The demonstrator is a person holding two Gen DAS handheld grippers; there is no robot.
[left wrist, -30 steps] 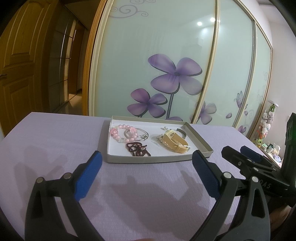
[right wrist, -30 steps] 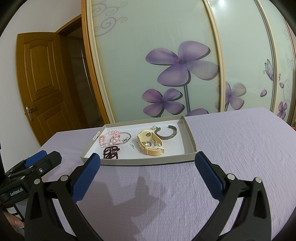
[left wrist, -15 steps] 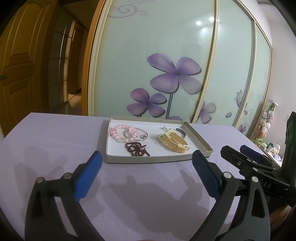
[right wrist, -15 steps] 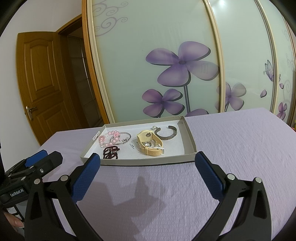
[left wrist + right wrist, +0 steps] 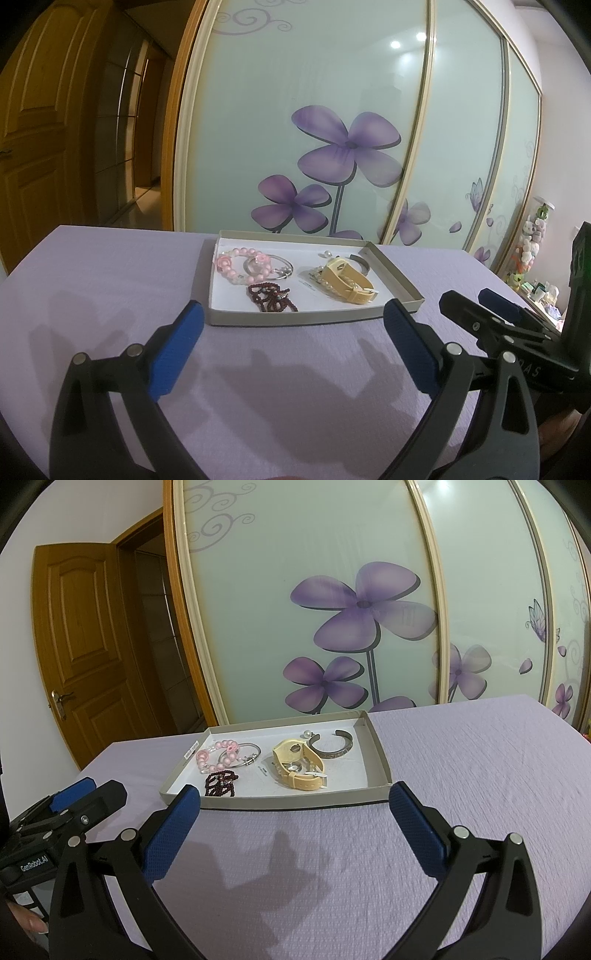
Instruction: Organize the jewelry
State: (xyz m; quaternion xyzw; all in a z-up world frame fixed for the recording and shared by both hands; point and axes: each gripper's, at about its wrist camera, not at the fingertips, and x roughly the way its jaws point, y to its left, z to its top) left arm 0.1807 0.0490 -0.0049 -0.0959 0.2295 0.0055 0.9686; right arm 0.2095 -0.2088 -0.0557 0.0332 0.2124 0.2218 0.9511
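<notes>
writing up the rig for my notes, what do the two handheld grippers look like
Both match: the left gripper and right gripper each have two black plastic arms that spread in a V, with silver rivets at the pivots and textured blue pads lining the jaws. The left gripper's body carries white "GenRobot.AI" lettering. No cables or sleeves show.

tablecloth (image 5: 461, 775) lilac, textured; tray (image 5: 295, 802) grey rim, white inside; bead bracelet (image 5: 216, 762) pink; bead string (image 5: 220, 784) dark red; watch strap (image 5: 299, 771) cream; cuff (image 5: 334, 751) dark grey; wardrobe doors (image 5: 314, 590) at frame top pale green, purple flowers; finger pads (image 5: 171, 840) blue
</notes>
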